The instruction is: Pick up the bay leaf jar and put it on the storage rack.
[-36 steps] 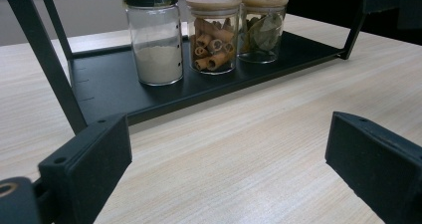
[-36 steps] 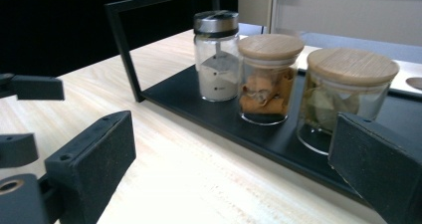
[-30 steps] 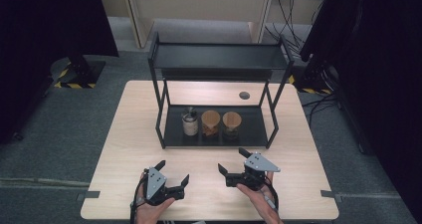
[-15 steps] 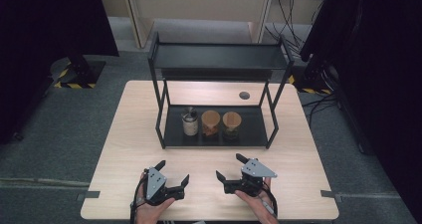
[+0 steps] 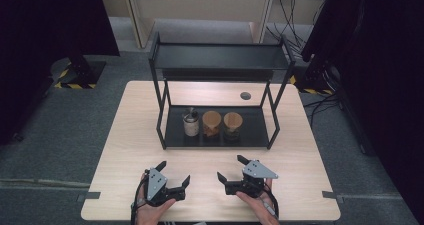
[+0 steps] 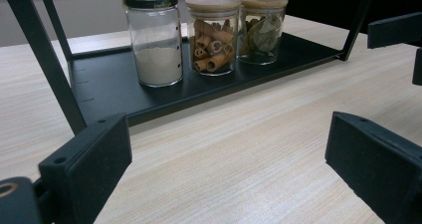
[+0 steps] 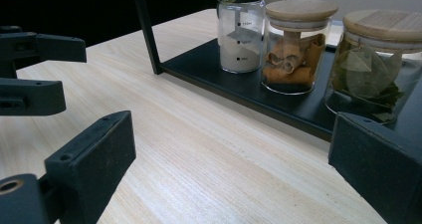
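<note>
Resting low at the near edge of the pale wooden worktop (image 5: 130, 130), the left gripper (image 5: 174, 181) and right gripper (image 5: 232, 171) both have fingers wide apart, holding nothing. Three jars stand on the black metal rack's (image 5: 252, 132) bottom shelf: a glass shaker of white powder (image 6: 154, 40), a wooden-lidded jar of cinnamon sticks (image 6: 213, 35) and a wooden-lidded jar of dry leaves (image 6: 261, 30). No job looks started; I think a gripper must next reach far to a jar.

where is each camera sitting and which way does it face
High view: above the person's side, looking forward and down on the table and black rack; both hands show, left claw and right claw.
Left gripper view: low on the left claw, facing the three jars; open jaws show.
Right gripper view: low on the right claw, facing the same jars; open jaws show.
Shared: the cinnamon jar.
</note>
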Action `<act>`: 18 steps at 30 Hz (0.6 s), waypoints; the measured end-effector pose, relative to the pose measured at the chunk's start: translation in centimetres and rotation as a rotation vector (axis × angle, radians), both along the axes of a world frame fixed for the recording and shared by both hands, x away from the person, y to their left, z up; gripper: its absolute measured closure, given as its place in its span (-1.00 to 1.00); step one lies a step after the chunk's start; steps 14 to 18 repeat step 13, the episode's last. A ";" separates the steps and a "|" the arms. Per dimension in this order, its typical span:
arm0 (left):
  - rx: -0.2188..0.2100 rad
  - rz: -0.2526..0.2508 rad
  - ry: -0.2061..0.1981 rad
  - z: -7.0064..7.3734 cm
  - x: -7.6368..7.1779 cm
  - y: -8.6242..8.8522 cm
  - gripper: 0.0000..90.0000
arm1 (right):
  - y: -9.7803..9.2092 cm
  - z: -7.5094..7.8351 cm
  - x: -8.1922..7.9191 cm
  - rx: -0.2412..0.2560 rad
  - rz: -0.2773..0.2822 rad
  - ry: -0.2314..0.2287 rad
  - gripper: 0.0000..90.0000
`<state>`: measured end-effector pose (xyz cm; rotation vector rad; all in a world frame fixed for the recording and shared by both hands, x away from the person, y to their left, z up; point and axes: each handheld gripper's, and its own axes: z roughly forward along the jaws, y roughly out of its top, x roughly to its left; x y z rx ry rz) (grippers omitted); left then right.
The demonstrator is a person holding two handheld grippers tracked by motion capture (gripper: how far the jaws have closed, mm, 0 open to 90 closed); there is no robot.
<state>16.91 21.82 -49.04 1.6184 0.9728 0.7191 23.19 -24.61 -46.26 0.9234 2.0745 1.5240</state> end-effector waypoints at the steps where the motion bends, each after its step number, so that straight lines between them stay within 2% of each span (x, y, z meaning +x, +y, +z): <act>1: -0.001 0.000 0.000 0.0 0.0 0.0 -0.92 | 0.0 0.0 0.0 0.001 -0.001 0.000 -0.89; 18: -0.003 0.001 0.003 -0.1 0.0 0.0 -0.92 | -0.2 0.0 0.1 0.003 -0.013 -0.004 -0.89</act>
